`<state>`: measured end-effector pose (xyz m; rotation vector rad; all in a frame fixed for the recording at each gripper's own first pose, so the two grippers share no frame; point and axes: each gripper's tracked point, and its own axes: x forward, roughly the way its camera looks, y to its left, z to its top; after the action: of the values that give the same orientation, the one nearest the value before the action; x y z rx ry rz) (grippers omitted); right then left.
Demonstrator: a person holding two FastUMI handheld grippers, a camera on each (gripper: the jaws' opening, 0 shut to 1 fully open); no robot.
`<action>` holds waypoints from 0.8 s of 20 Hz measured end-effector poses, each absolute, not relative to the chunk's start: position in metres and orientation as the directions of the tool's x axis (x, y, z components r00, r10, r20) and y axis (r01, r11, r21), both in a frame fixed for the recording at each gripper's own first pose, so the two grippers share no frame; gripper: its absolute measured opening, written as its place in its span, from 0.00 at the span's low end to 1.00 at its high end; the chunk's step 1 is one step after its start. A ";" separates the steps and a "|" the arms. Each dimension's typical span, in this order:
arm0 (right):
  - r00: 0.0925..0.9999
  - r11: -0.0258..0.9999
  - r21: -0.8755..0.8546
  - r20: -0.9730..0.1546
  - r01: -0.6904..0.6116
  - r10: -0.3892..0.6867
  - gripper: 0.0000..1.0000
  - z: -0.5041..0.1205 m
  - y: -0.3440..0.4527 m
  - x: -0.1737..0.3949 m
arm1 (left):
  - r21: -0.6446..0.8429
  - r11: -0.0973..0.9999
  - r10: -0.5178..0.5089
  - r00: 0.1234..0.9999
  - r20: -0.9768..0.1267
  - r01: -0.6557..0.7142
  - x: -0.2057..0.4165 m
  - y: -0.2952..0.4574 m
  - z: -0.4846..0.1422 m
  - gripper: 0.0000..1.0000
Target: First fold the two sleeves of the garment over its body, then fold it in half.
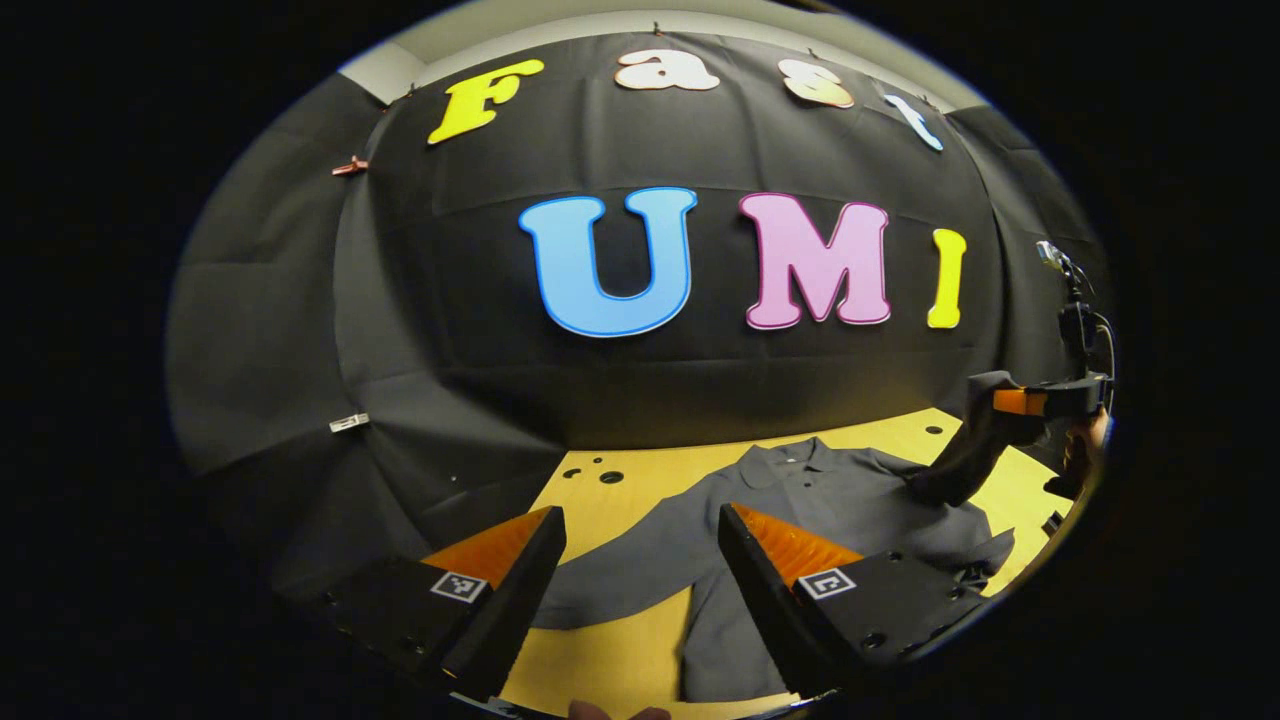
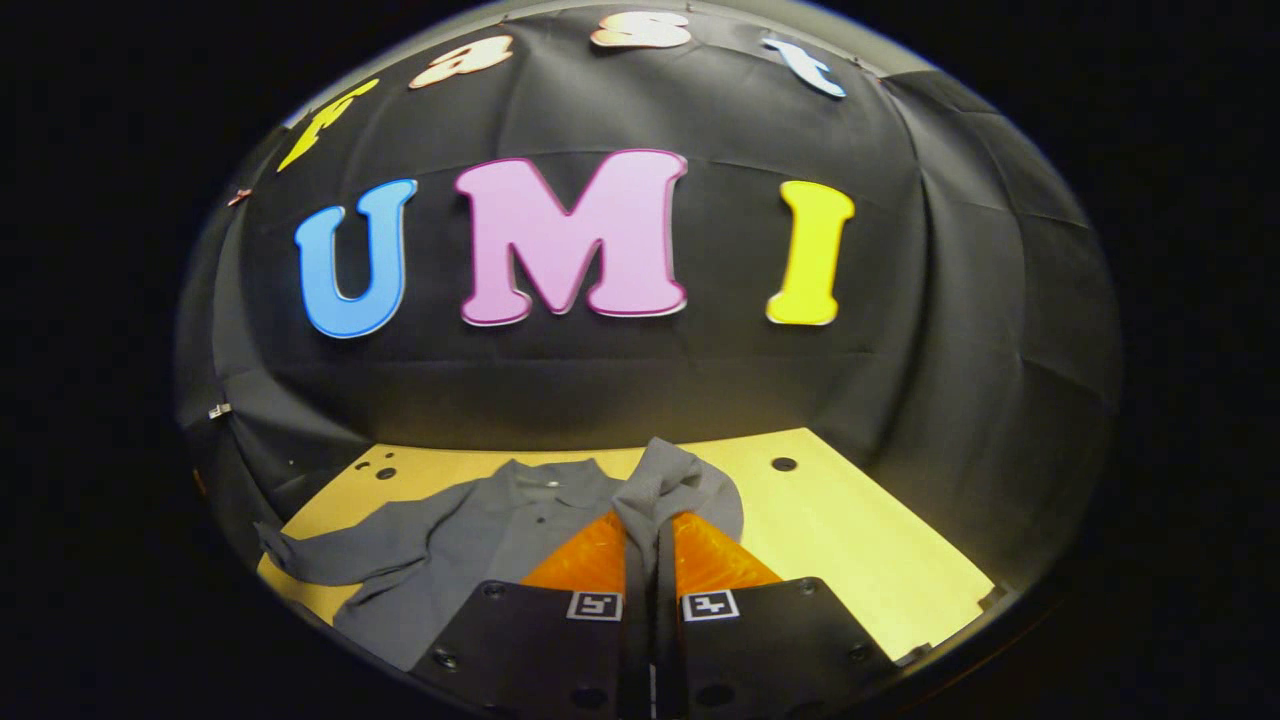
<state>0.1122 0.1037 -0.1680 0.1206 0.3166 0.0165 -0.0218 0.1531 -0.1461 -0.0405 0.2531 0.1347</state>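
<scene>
A grey collared shirt (image 1: 850,500) lies flat on the yellow wooden table (image 1: 620,650), collar toward the booth wall. In the left gripper view my left gripper (image 1: 640,520) hangs open above the shirt's near sleeve (image 1: 610,580), holding nothing. At that view's right edge my right gripper (image 1: 1000,402) lifts the other sleeve (image 1: 965,455) off the table. In the right gripper view my right gripper (image 2: 650,525) is shut on that sleeve (image 2: 675,485), whose cloth bunches up between the fingers, with the shirt (image 2: 470,545) spread to the left.
The table (image 2: 860,540) carries a few round holes (image 2: 784,464) near its far edge. The black cloth wall stands close behind the table. A hand (image 1: 1085,445) grips the right gripper at the far right of the left gripper view.
</scene>
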 end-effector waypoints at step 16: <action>0.791 0.981 0.044 -0.585 -0.189 0.179 0.09 -0.328 0.288 0.161 | -0.049 0.955 0.243 0.866 -0.436 -0.293 0.006 0.282 -0.292 0.98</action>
<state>0.1607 0.2876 -0.3275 -0.0166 0.6277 0.1979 0.0063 0.2823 -0.2922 -0.1145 0.4411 0.2812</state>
